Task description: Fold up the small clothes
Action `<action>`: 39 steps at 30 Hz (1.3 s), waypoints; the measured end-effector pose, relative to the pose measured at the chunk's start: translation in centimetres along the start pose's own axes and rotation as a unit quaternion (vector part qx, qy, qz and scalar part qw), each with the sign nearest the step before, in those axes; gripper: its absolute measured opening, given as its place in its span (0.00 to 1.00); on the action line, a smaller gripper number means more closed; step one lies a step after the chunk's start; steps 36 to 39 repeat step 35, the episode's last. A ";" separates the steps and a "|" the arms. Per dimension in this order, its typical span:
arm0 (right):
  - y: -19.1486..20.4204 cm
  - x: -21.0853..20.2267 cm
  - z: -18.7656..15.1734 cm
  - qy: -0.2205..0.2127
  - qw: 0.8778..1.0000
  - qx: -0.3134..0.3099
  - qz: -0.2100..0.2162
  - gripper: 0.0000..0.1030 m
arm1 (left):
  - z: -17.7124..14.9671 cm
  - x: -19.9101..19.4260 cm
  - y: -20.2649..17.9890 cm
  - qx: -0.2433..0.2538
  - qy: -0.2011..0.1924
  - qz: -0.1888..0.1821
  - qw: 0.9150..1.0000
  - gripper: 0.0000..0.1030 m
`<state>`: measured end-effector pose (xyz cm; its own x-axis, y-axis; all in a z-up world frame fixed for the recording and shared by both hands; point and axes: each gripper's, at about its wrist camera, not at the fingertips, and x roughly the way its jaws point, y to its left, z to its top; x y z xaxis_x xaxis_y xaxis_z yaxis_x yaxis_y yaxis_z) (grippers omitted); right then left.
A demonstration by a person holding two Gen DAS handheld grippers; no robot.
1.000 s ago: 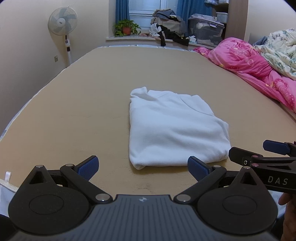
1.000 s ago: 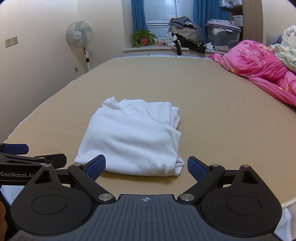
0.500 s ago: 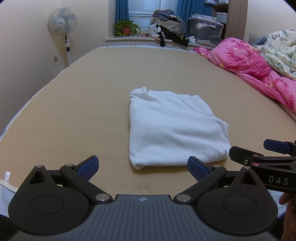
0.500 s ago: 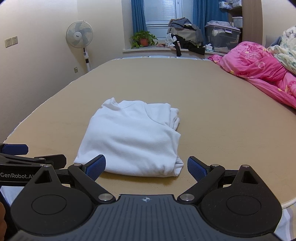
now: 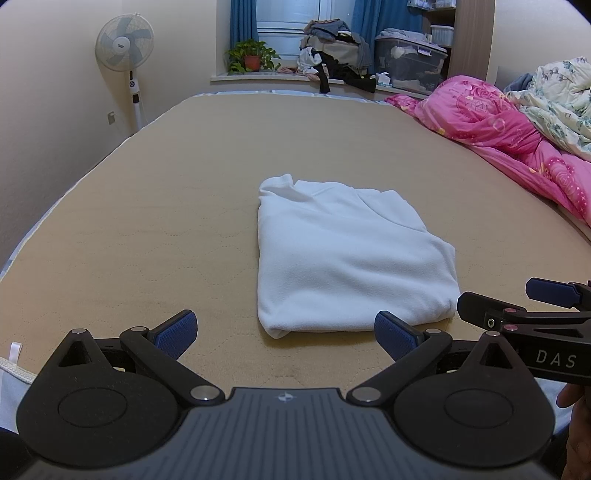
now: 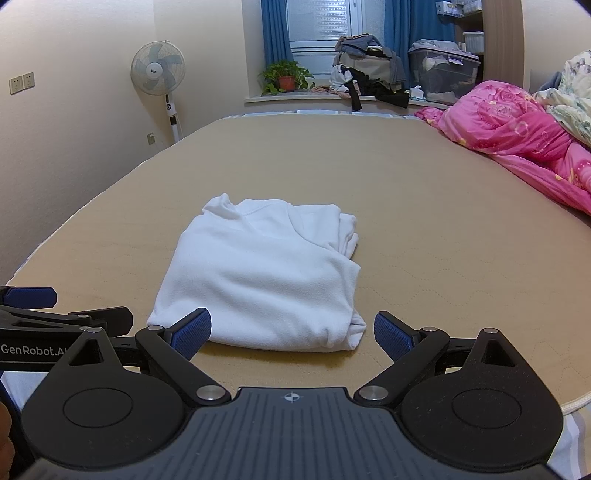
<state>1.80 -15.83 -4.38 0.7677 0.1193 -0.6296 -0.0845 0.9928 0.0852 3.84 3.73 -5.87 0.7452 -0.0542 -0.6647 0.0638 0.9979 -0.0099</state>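
White garment (image 5: 347,254) is folded into a compact rectangle, lying flat on the tan quilted mattress (image 5: 147,221), roughly mid-width and toward the near edge. Collar end points away from the cameras; folded edge faces them. Right wrist view shows stacked layers bunched on its right side (image 6: 266,273).

Biggest to smallest:
- Mattress (image 6: 424,221) fills most of both views; hexagon stitch pattern visible.
- Pink floral duvet (image 5: 509,136) piled along the right edge, pale floral quilt (image 5: 557,99) on top of it.
- Window ledge at the far end: clothes pile (image 5: 332,51), clear storage bin (image 5: 410,55) with purple clips, potted plant (image 5: 251,55) in a red pot.
- Blue curtains (image 6: 275,29) either side of the window.
- Standing fan (image 6: 159,74) by the left wall; hub has a label, too small to read. Wall sockets (image 6: 22,82) further left.

Grippers:
- Left gripper (image 5: 284,330): jaws spread wide, nothing between them, blue pads (image 5: 175,330) clear of the cloth. Sits just short of the garment's near edge, not touching.
- Right gripper (image 6: 291,330): jaws likewise spread wide, empty, just short of the near edge. Left pad overlaps the cloth corner in view; contact can't be confirmed.

Readable text: "DAS" on the right gripper's side as seen from the left wrist; "GenRobot.A…" on the left gripper's side as seen from the right wrist, cut off by the housing.
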 end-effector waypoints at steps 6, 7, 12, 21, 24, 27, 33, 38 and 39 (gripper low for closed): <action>0.0 0.0 -0.1 0.002 1.000 0.002 0.000 0.92 | 0.0 0.0 0.1 0.000 0.000 -0.001 1.000 0.99; 0.0 0.0 -0.1 0.002 1.000 0.002 0.000 0.92 | 0.0 0.0 0.1 0.000 0.000 -0.001 1.000 0.99; -0.2 -0.1 -0.1 0.004 1.000 0.005 0.001 0.92 | 0.0 0.0 0.0 0.000 0.000 0.000 1.000 0.99; -0.1 0.0 0.0 0.006 1.000 0.006 0.000 0.92 | 0.0 0.0 0.5 0.003 0.002 -0.004 1.000 0.99; -0.1 0.0 0.0 0.008 1.000 0.007 0.000 0.92 | 0.1 0.0 0.5 0.004 0.002 -0.004 1.000 0.99; 0.0 0.2 -0.1 0.009 1.000 0.008 -0.001 0.92 | 0.1 0.0 0.6 0.005 0.002 -0.004 1.000 0.99; 0.1 0.2 -0.2 0.010 1.000 0.009 0.000 0.92 | 0.0 0.3 0.9 0.009 0.001 -0.005 1.000 0.99; 0.1 0.2 -0.1 0.010 1.000 0.009 -0.001 0.92 | 0.0 0.3 0.9 0.008 0.001 -0.005 1.000 0.99; 0.1 0.2 -0.1 0.010 1.000 0.009 -0.001 0.92 | 0.0 0.3 0.9 0.008 0.001 -0.005 1.000 0.99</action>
